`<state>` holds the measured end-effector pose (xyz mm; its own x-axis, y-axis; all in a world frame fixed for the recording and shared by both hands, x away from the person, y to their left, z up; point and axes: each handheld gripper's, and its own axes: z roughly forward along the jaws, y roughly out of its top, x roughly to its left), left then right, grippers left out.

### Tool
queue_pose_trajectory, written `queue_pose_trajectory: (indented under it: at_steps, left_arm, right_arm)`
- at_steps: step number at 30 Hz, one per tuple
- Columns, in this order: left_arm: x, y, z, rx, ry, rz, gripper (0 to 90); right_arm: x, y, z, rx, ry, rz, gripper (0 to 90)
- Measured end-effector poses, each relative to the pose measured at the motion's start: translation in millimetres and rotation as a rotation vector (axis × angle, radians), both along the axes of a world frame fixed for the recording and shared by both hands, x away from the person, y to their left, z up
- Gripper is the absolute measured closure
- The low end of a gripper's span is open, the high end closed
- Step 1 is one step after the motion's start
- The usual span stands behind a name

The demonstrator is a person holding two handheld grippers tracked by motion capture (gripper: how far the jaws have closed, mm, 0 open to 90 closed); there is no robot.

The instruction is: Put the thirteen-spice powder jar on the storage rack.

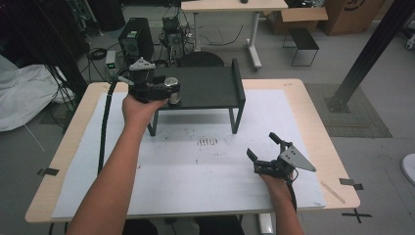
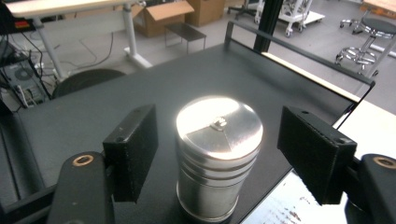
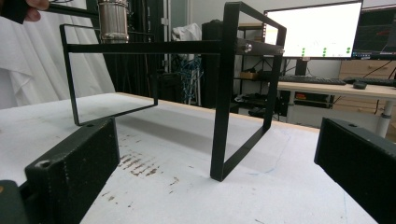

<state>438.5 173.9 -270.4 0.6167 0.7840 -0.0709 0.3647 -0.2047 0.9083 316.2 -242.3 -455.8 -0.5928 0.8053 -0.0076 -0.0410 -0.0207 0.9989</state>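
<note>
A small silver metal canister (image 2: 218, 156) stands upright on the front left edge of a black raised shelf (image 1: 210, 87). My left gripper (image 1: 164, 90) is open around it, with one black jaw on each side and a gap to both. In the high view the canister (image 1: 172, 87) shows beside the left hand. From the right gripper view the canister (image 3: 113, 21) stands on the shelf (image 3: 154, 46) at the top left. My right gripper (image 1: 264, 145) rests open low on the white mat, at the front right, with nothing between its jaws.
The shelf stands on thin black legs (image 1: 236, 119) over a white mat (image 1: 195, 166) that covers the wooden table. A raised rail (image 1: 238, 78) runs along the shelf's right end. Cables, computers and another desk (image 1: 230, 6) lie beyond the table.
</note>
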Motion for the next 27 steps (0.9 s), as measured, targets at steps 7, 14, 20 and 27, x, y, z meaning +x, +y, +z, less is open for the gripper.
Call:
queue_pose_trajectory:
  at_steps: [7,14,20,27]
  left_arm:
    - [-8.6,6.5,8.3,-0.027,-0.037,-0.002,23.8]
    - [-20.3,15.1,11.1,-0.055,-0.092,-0.002,19.2]
    - [-31.4,27.2,7.5,-0.066,-0.122,0.002,13.7]
    - [-45.5,36.8,0.3,-0.100,-0.151,-0.023,7.1]
  right_arm:
    - [0.1,0.0,0.0,0.000,0.001,0.000,0.0]
    - [0.2,0.2,0.1,-0.004,0.003,0.001,0.0]
    - [0.3,0.5,0.2,-0.006,0.004,0.001,0.0]
    - [0.2,0.6,0.2,-0.007,0.004,-0.001,0.0]
